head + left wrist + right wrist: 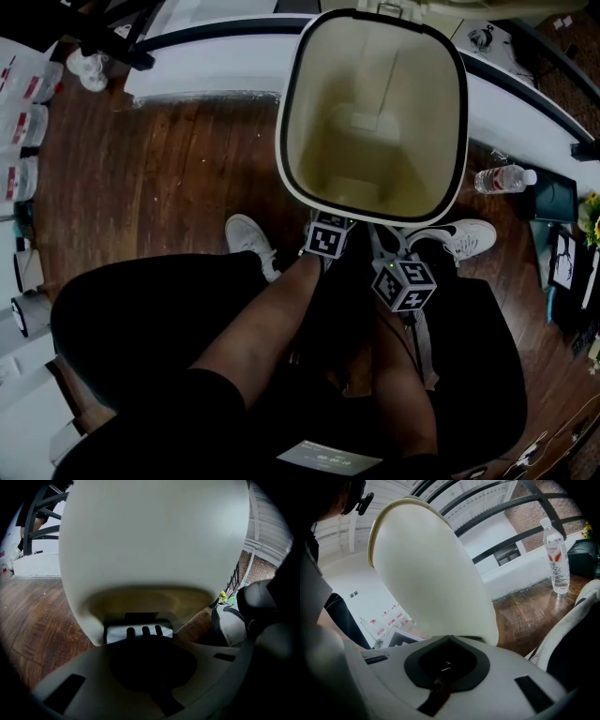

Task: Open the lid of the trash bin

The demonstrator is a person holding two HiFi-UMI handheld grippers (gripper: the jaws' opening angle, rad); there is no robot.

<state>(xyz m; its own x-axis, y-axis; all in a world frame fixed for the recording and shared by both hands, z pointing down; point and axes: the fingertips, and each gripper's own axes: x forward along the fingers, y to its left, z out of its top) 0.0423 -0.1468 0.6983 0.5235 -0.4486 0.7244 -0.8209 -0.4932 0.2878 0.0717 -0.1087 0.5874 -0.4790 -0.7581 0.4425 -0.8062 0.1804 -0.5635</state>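
The trash bin (284, 141) stands open at the upper middle of the head view, its cream inside bare and its lid (487, 7) tipped up at the top edge. The left gripper (328, 239) and right gripper (403, 284) sit just below the near rim. Each has its jaws pressed together on nothing. In the left gripper view, a black pedal (142, 631) lies just ahead of the jaws. White shoes (248, 239) flank the grippers on the wooden floor (169, 169). A water bottle (503, 178) lies at the right.
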